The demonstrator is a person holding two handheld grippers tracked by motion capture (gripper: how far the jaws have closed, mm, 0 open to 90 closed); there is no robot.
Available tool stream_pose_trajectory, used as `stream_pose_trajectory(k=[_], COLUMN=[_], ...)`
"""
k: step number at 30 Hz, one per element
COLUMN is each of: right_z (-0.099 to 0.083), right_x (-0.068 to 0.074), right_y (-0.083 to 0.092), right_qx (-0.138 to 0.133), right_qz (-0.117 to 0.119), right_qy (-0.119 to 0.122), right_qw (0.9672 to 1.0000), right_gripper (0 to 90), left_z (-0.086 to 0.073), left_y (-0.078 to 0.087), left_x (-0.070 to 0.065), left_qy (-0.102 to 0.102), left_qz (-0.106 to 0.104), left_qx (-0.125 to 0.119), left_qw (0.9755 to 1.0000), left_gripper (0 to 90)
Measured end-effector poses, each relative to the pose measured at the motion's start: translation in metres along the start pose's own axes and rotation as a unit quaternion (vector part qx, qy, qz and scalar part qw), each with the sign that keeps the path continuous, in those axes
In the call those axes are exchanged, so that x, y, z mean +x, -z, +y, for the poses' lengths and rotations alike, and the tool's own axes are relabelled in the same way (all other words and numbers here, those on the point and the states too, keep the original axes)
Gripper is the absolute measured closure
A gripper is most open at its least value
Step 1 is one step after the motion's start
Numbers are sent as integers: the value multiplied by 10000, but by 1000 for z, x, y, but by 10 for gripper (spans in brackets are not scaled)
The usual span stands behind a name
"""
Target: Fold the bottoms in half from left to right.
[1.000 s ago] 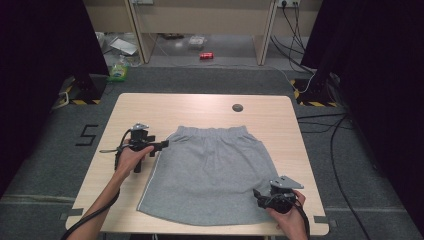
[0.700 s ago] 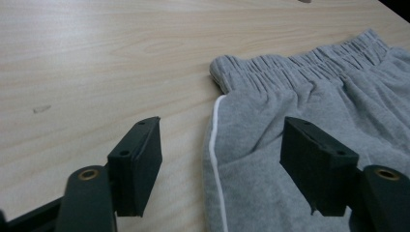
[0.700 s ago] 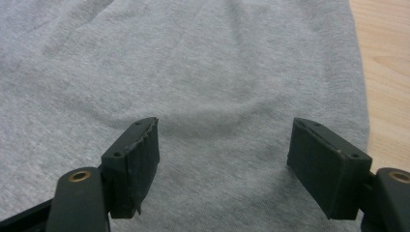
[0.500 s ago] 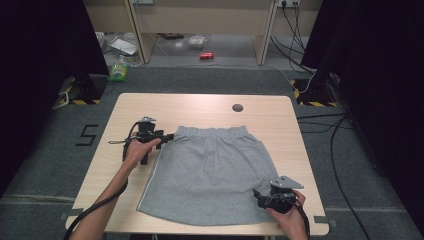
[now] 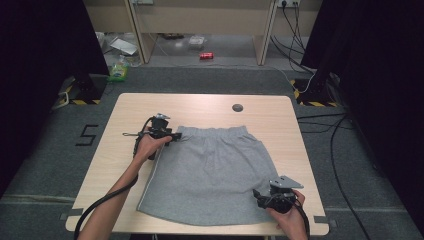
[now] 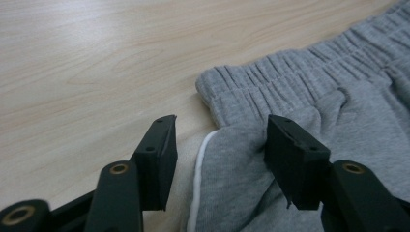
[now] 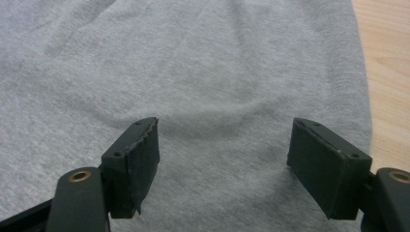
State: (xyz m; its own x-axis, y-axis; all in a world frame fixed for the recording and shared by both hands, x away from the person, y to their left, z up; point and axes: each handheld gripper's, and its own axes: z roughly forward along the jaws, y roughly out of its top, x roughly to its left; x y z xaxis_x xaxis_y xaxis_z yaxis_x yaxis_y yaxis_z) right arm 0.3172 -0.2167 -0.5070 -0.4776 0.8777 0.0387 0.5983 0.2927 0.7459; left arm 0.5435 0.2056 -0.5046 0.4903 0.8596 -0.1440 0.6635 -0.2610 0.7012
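Observation:
A grey garment with an elastic waistband [image 5: 215, 170] lies flat on the wooden table [image 5: 200, 107]. My left gripper [image 5: 176, 137] is at the waistband's left corner. In the left gripper view its jaws [image 6: 220, 145] straddle the garment's [image 6: 338, 96] white-piped side edge. They have just been closing, and one pad nudges a fold of cloth while the other rests over bare wood [image 6: 96, 48]. My right gripper [image 5: 257, 194] sits at the hem's right corner. Its jaws [image 7: 225, 154] stand wide apart over flat grey fabric [image 7: 193, 63].
A small dark round disc [image 5: 237, 107] lies on the table beyond the waistband. Bare wood runs along the right side [image 7: 387, 72]. On the floor behind are a red can [image 5: 206, 55], a green item [image 5: 118, 72], cables and a taped "5" [image 5: 86, 135].
My left hand has slid right and away along the table to the waistband corner, and its jaws have narrowed around the cloth edge. The right hand has stayed put.

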Motion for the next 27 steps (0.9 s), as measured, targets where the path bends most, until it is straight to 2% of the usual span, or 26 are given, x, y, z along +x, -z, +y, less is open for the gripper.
stream_pose_trajectory(k=[3,7,9,10,11,13,18,20,24,27], right_z=[0,0,0,1,1,1,1,1,4,9], right_x=[0,1,1,1,2,2,3,4,9,22], right_y=[-1,-1,-2,-2,-2,-1,0,0,1,-1], right_qx=[12,12,13,26,24,9,-34,-58,-190,-301], right_qz=[20,26,32,43,42,43,37,45,77,169], right_qy=[25,25,33,39,33,39,35,53,68,172], right_qw=[10000,10000,10000,10000,10000,10000,10000,10000,9998,9993], right_gripper=[275,275,277,277,277,279,281,285,290,296], left_z=[6,11,11,11,13,15,16,16,17,18], left_y=[-3,-6,-9,-10,-10,-11,-12,-12,-13,-13], left_x=[-3,-7,-11,-12,-14,-15,-13,-14,-13,-15], left_qy=[-112,-123,-241,-265,-178,-183,-112,-214,-167,-185], left_qz=[117,101,122,149,186,256,276,292,301,365], left_qx=[75,148,326,369,420,485,437,440,474,520], left_qw=[9998,9998,9991,9989,9988,9983,9986,9984,9983,9978], left_gripper=[464,467,499,550,579,629,713,724,731,737])
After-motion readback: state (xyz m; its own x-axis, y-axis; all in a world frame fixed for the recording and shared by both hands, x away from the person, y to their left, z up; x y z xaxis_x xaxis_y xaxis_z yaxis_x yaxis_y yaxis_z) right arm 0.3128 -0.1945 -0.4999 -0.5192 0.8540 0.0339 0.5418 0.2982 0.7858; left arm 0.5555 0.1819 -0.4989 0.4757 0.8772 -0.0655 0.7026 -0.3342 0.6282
